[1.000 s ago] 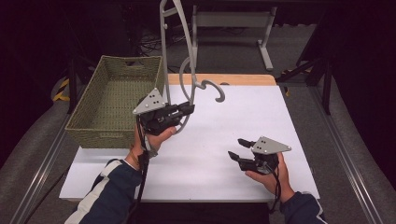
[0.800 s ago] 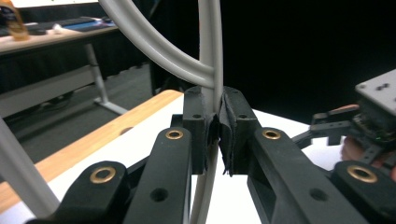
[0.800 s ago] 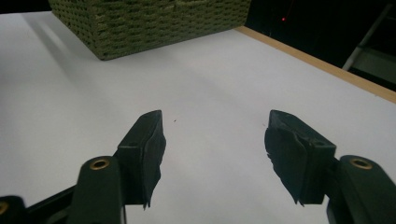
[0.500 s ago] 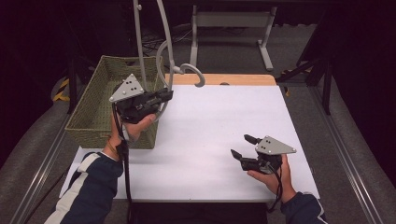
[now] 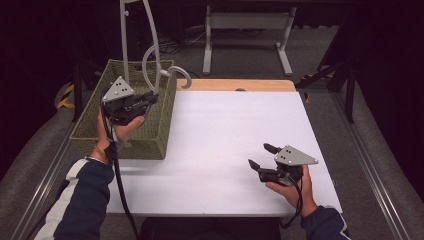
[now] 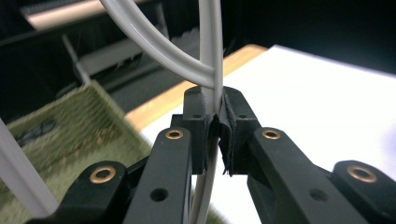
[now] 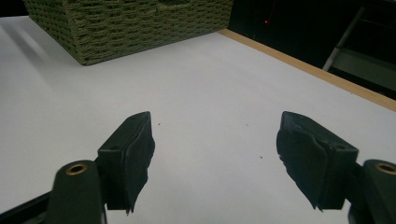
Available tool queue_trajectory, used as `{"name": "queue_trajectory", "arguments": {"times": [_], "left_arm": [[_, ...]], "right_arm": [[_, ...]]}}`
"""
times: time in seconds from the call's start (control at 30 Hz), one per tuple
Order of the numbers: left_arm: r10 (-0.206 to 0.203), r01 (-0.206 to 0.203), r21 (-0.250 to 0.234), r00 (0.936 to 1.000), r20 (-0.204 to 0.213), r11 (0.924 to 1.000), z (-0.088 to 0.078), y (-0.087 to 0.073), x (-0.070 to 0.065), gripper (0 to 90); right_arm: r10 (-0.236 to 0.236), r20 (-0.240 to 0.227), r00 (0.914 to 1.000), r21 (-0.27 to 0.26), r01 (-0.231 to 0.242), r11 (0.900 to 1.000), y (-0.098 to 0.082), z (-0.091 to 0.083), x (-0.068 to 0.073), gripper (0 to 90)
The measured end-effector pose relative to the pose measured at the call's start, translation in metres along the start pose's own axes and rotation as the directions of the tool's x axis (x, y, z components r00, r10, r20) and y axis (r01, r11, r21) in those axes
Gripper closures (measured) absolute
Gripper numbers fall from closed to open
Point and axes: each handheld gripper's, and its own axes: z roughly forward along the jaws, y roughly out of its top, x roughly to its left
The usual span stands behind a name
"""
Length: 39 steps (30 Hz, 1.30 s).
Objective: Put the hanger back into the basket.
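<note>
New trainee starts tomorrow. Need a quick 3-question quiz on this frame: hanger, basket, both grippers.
1. True or false: the left gripper is shut on the grey hanger.
2. Over what does the left gripper hold the hanger? A) the green woven basket B) the middle of the white table C) the floor
3. What is between the pads of the right gripper?

Key
1. True: the pads pinch the hanger's thin bar.
2. A
3. Nothing; its jaws have just been opening and stand apart over bare table.
</note>
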Motion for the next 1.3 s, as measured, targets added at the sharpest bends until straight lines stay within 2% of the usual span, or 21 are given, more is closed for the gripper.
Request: {"name": "queue_trajectory", "arguments": {"times": [0.27, 0.37, 0.5, 0.57, 0.73, 0.8, 0.83, 0.9, 0.97, 1.07, 1.1, 1.17, 1.2, 1.23, 1.27, 1.3], "left_arm": [[-0.027, 0.033, 0.103, 0.9982, -0.053, 0.9941, 0.003, -0.028, 0.027, 82.0], [-0.019, 0.031, 0.145, 0.9966, -0.080, 0.9889, 0.001, -0.035, 0.034, 82.0], [-0.020, 0.039, 0.210, 0.9956, -0.092, 0.9768, 0.000, -0.045, 0.044, 82.0], [-0.012, 0.037, 0.255, 0.9951, -0.098, 0.9663, 0.001, -0.049, 0.048, 81.9], [-0.014, 0.046, 0.309, 0.9944, -0.105, 0.9499, 0.001, -0.059, 0.054, 81.9], [-0.017, 0.048, 0.334, 0.9953, -0.095, 0.9412, 0.001, -0.062, 0.056, 81.9], [-0.015, 0.050, 0.353, 0.9946, -0.102, 0.9343, 0.002, -0.064, 0.057, 81.8], [-0.016, 0.053, 0.371, 0.9947, -0.102, 0.9273, 0.002, -0.067, 0.059, 81.8], [-0.007, 0.049, 0.396, 0.9941, -0.109, 0.9168, 0.001, -0.068, 0.060, 81.7], [-0.003, 0.060, 0.423, 0.9909, -0.135, 0.9040, 0.002, -0.073, 0.062, 81.6], [-0.002, 0.063, 0.439, 0.9902, -0.140, 0.8960, 0.002, -0.075, 0.063, 81.5], [-0.002, 0.070, 0.454, 0.9887, -0.150, 0.8882, 0.002, -0.079, 0.063, 81.2], [0.006, 0.073, 0.461, 0.9858, -0.168, 0.8844, 0.002, -0.080, 0.062, 80.8], [0.006, 0.073, 0.461, 0.9858, -0.168, 0.8844, 0.002, -0.080, 0.062, 79.4], [-0.003, 0.089, 0.475, 0.9840, -0.178, 0.8754, 0.003, -0.082, 0.062, 77.3], [-0.003, 0.089, 0.475, 0.9840, -0.178, 0.8754, 0.003, -0.082, 0.062, 78.8]], "right_arm": [[-0.005, -0.001, 1.0000, 0.013, 0.005, 1.000, -0.001, 0.002, 0.001, 27.4], [-0.003, -0.004, 1.0000, 0.015, 0.003, 1.000, -0.001, 0.002, 0.001, 27.4], [-0.001, -0.004, 1.0000, 0.016, 0.001, 1.000, -0.002, 0.002, 0.001, 27.3], [0.000, -0.006, 1.0000, 0.017, 0.000, 1.000, -0.002, 0.002, 0.001, 27.4], [0.001, -0.008, 1.0000, 0.026, -0.001, 1.000, -0.003, 0.003, 0.002, 27.3], [0.004, -0.007, 1.0000, 0.028, -0.003, 1.000, -0.003, 0.003, 0.002, 27.4], [0.003, -0.008, 1.0000, 0.029, -0.003, 1.000, -0.003, 0.003, 0.001, 27.4], [0.004, -0.006, 1.0000, 0.029, -0.004, 1.000, -0.004, 0.003, 0.001, 27.4], [0.007, -0.007, 1.0000, 0.032, -0.006, 0.999, -0.004, 0.003, 0.001, 27.4], [0.008, -0.011, 0.9999, 0.036, -0.007, 0.999, -0.004, 0.003, 0.001, 27.4], [0.004, -0.009, 0.9999, 0.038, -0.004, 0.999, -0.004, 0.004, 0.001, 27.4], [0.001, -0.013, 0.9999, 0.040, -0.001, 0.999, -0.004, 0.004, 0.002, 27.4], [0.000, -0.011, 0.9999, 0.042, 0.001, 0.999, -0.004, 0.004, 0.002, 27.4], [0.002, -0.011, 0.9999, 0.041, -0.001, 0.999, -0.004, 0.004, 0.002, 27.4], [0.001, -0.012, 0.9999, 0.041, -0.001, 0.999, -0.004, 0.003, 0.002, 27.4], [0.001, -0.012, 0.9999, 0.041, -0.001, 0.999, -0.004, 0.003, 0.002, 27.4]]}}
